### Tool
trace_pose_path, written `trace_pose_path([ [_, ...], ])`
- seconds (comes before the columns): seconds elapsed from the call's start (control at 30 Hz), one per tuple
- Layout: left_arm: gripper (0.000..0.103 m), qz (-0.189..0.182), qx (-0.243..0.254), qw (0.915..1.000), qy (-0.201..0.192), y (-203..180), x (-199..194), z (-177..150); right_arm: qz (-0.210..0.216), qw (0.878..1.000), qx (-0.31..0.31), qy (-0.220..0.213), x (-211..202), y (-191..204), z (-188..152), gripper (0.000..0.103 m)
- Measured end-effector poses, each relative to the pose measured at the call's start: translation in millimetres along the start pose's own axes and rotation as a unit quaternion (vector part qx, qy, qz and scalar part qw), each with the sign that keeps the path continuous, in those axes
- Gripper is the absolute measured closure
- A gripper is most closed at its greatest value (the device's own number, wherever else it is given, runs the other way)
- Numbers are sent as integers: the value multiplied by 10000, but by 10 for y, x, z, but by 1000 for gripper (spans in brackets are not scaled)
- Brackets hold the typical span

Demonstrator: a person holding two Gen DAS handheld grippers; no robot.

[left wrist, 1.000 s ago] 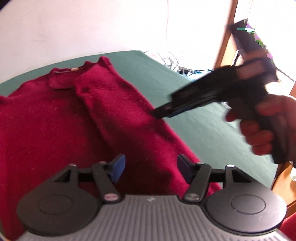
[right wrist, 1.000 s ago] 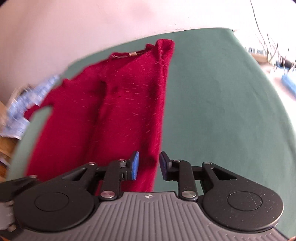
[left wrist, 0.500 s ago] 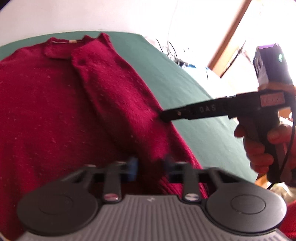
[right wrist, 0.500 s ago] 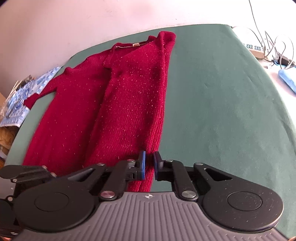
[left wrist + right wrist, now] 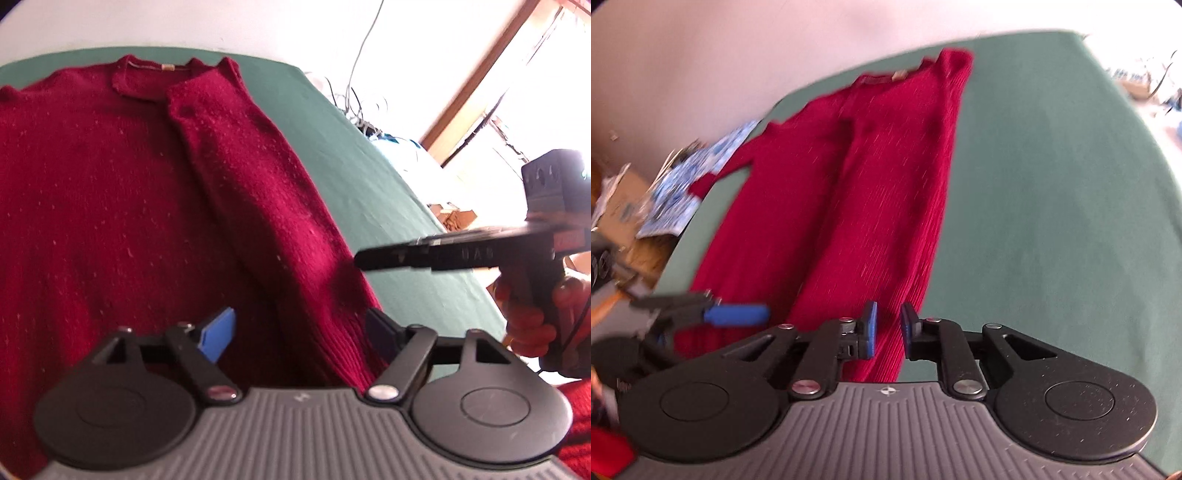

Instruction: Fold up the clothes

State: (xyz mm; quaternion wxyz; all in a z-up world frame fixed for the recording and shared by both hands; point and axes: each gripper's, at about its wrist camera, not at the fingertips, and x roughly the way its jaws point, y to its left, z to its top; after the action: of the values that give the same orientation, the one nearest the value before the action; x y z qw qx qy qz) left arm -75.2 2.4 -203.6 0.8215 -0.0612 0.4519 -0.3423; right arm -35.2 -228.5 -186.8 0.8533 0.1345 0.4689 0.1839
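Flat on the green desk we see the red sweater, its right side and sleeve folded inward over the body, collar at the far end. Our left gripper hovers above the sweater's hem with jaws wide apart, holding nothing. Our right gripper sits over the sweater's folded right edge, jaws parted by a narrow gap, empty.
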Motion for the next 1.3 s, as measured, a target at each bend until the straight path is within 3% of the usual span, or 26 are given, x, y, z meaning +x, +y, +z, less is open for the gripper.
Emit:
trace_pose_path([
  [0.13, 51, 7, 240, 9994, 247, -86, 122, -25, 81, 9998, 180, 86, 67, -20, -90, 87],
  [0.17, 57, 38, 303, 9991, 292, -105, 156, -28, 90, 9997, 223, 63, 69, -22, -89, 92],
  [0.23, 82, 115, 484, 9984, 268, -163, 140, -31, 6, 9999, 137, 7, 39, 17, -78, 99],
  [0.27, 87, 126, 571, 9979, 275, -190, 126, -28, -2, 10000, 67, -19, 6, 48, -80, 99],
  [0.33, 87, 53, 774, 9965, 317, -254, 96, -12, -95, 9999, -36, -76, -47, 87, -84, 100],
  [0.4, 66, -56, 1019, 9941, 379, -330, 79, -5, -257, 9996, -97, -107, -87, 96, -103, 100],
  [0.53, 63, 39, 1114, 9930, 402, -339, 104, -31, -332, 9993, -123, 148, -5, 36, -144, 99],
  [0.57, 61, 46, 1029, 9938, 413, -305, 103, -28, -332, 9994, -86, 108, -14, 28, -144, 95],
  [0.63, 45, 6, 760, 9963, 402, -213, 91, -14, -300, 9995, -21, 14, -66, 36, -138, 90],
  [0.7, 24, -108, 523, 9976, 448, -139, 86, -5, -234, 9997, 38, 32, -102, 46, -152, 77],
  [0.73, 19, -164, 470, 9975, 496, -125, 91, -2, -144, 9998, 88, 125, -105, 46, -159, 66],
  [0.8, 17, -163, 484, 9974, 512, -154, 98, -6, 21, 9997, 18, 232, -119, 92, -199, 70],
  [0.83, 19, -167, 496, 9973, 521, -167, 105, -7, 35, 9996, -99, 278, -120, 136, -226, 79],
  [0.87, 28, -184, 522, 9970, 534, -178, 121, -4, 36, 9992, -193, 340, -105, 175, -247, 88],
  [0.9, 42, -214, 539, 9967, 561, -184, 136, -5, 25, 9989, -232, 401, -83, 195, -259, 90],
  [0.97, 55, -273, 517, 9964, 621, -174, 142, -28, -2, 9983, -297, 509, -45, 228, -282, 93],
  [1.07, 98, -255, 461, 9964, 665, -156, 119, -43, -153, 9982, -288, 495, -70, 229, -300, 101],
  [1.23, 94, -423, 423, 9960, 660, -189, 0, -40, -318, 9973, -364, 553, -96, 252, -326, 101],
  [1.27, 77, -395, 466, 9958, 688, -197, 3, -51, -330, 9971, -377, 581, -94, 256, -332, 101],
  [1.3, 46, -367, 509, 9955, 715, -205, 6, -63, -342, 9968, -390, 610, -91, 259, -339, 101],
])
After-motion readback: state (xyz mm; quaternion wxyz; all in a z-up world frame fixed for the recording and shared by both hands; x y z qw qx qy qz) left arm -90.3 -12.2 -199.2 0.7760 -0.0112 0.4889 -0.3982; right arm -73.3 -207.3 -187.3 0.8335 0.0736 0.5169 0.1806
